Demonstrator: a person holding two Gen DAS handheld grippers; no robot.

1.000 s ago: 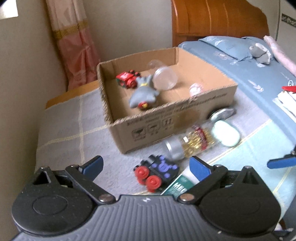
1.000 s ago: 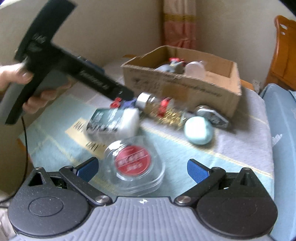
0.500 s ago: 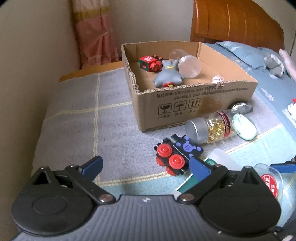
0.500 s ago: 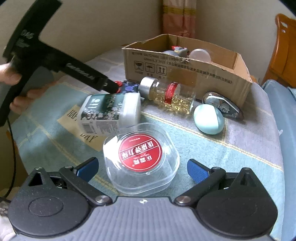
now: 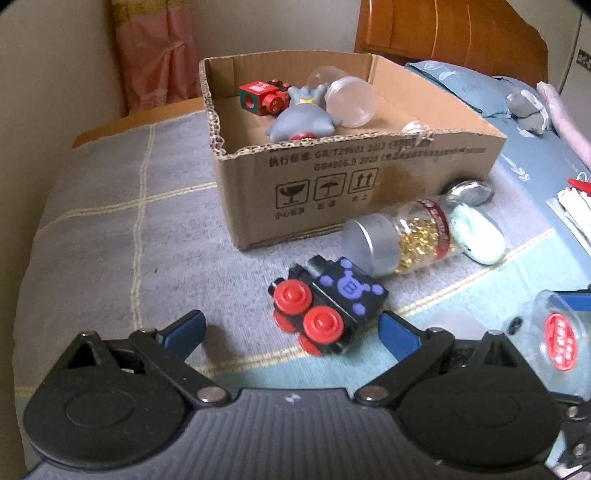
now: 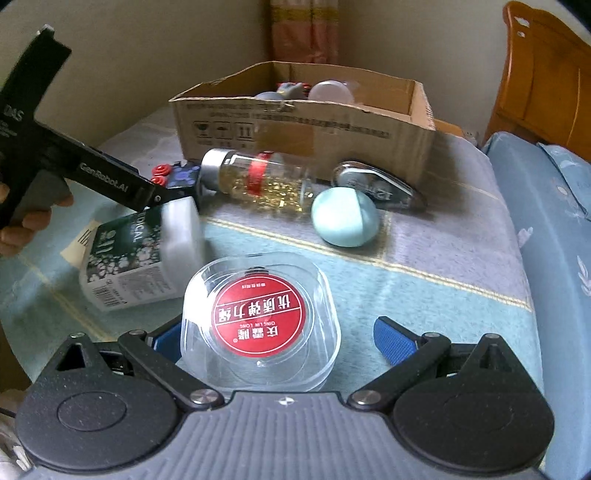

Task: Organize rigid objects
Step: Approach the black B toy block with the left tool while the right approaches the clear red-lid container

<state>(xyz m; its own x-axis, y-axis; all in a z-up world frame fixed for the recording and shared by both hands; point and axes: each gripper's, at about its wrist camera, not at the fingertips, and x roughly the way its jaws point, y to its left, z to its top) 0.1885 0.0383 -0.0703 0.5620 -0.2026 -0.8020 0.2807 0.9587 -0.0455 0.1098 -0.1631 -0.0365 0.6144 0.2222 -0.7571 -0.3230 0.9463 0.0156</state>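
A black toy train (image 5: 327, 302) with red wheels lies on the bed cover just ahead of my open left gripper (image 5: 291, 330), toward its right finger. My right gripper (image 6: 279, 336) is open around a clear plastic case with a red label (image 6: 258, 317); the case hides part of its left finger. A cardboard box (image 5: 351, 184) behind holds a red toy (image 5: 262, 98), a grey figure (image 5: 303, 122) and a clear ball (image 5: 351, 101). Beside the box lie a glass bottle of gold bits (image 6: 258, 177), a mint egg-shaped object (image 6: 345, 216) and a white bottle with a dark label (image 6: 140, 254).
A silver teardrop case (image 6: 376, 184) rests against the box front. A person's hand (image 6: 22, 221) holds the left gripper (image 6: 110, 181) at the left. A wooden headboard (image 5: 443, 33), blue pillow (image 5: 461, 85) and pink curtain (image 5: 155, 55) stand behind.
Both grippers have moved forward: the left has closed in on the black toy train, and the right has slid its open fingers around the clear case.
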